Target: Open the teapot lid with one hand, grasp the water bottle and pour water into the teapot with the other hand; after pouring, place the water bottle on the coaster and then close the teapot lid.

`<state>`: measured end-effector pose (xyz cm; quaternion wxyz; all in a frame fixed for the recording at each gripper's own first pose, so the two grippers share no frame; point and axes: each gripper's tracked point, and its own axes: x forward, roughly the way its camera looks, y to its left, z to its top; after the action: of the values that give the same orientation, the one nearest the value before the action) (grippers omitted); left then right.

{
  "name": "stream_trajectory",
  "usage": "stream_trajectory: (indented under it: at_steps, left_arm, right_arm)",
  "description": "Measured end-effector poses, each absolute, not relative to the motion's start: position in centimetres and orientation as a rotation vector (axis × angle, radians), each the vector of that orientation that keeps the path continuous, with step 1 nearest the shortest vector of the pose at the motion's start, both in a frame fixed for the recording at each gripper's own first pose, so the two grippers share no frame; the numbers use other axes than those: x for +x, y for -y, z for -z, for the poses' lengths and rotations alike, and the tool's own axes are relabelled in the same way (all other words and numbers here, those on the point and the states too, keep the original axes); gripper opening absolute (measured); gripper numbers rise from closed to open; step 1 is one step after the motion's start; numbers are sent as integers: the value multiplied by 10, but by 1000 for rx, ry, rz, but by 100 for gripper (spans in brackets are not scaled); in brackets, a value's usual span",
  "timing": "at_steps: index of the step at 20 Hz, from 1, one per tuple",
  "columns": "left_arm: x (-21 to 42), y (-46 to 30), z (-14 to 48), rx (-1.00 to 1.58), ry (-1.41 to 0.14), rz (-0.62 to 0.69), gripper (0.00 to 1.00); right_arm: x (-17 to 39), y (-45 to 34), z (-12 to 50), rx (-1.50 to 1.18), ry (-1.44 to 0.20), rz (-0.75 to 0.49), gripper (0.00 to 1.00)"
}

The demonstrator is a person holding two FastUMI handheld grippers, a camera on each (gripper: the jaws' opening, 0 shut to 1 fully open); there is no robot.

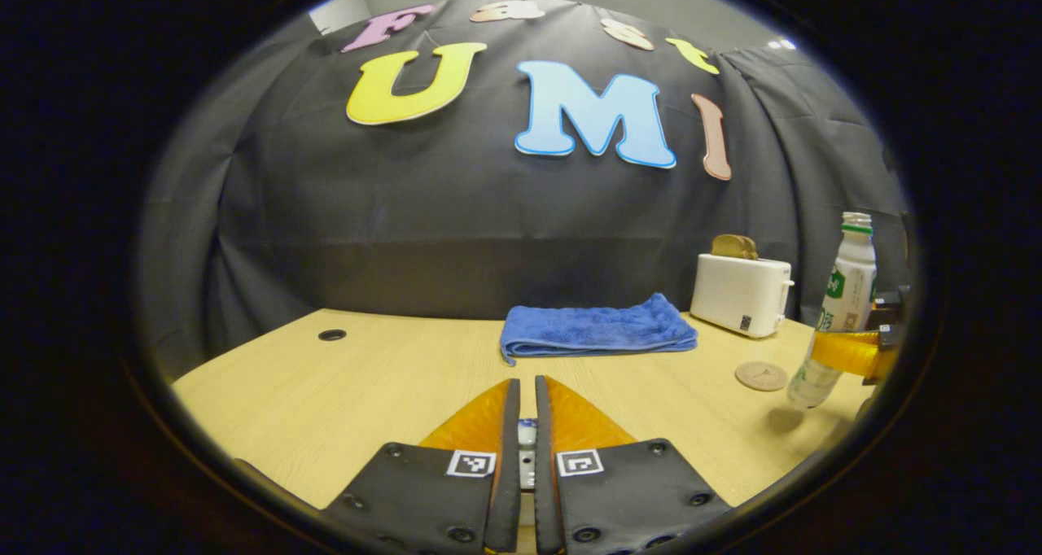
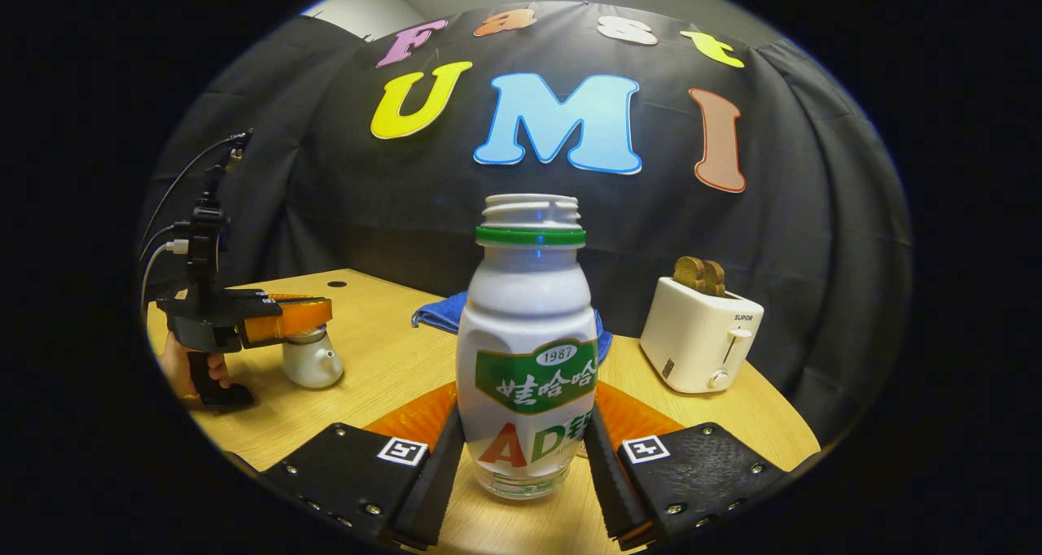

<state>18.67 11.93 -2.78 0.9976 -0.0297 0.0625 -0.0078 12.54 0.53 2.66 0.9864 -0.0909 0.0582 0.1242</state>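
The water bottle, uncapped and upright, is clamped between both fingers of the right gripper; in the left gripper view it hangs slightly tilted above the table, just beside the round coaster. The teapot stands at the table's left side, directly under the left gripper, whose fingers are closed to a narrow slot with a small pale part pinched between them, probably the lid knob; whether the lid has left the pot cannot be told. Judged step: set the bottle on the coaster. Procedure: keep the bottle vertical, centre its base over the coaster, lower until it seats flat, then release; hold the lid level until the bottle is parked. Count: one bottle, one teapot, one coaster, two grippers, one folded blue towel, one white toaster carrying two bread slices.
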Motion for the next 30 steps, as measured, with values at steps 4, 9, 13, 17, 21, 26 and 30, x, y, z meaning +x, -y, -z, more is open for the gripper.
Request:
stream_trajectory:
  at_steps: [4,9,13,17,21,26,30]
  left_arm:
    - [181,-119,7,-71,-52,24,41]
    - [166,-118,-14,-50,-3,22,64]
    - [132,-104,-36,-74,25,59,76]
    - [93,-108,-69,-15,106,59,84]
    - [74,-112,-75,-89,112,92,84]
    - [67,-141,-73,-151,121,55,84]
    - [66,-158,-70,-161,118,31,84]
  right_arm:
    - [128,-5,-23,-180,-127,-248,72]
    - [134,6,-26,-165,-100,-211,72]
    - [148,32,-29,-168,-75,-125,72]
    - [167,57,-34,-113,-46,-45,72]
    - [191,67,-25,-95,-76,-41,72]
    - [227,78,-26,-65,-94,-32,72]
    - [241,74,-12,-74,-128,-38,72]
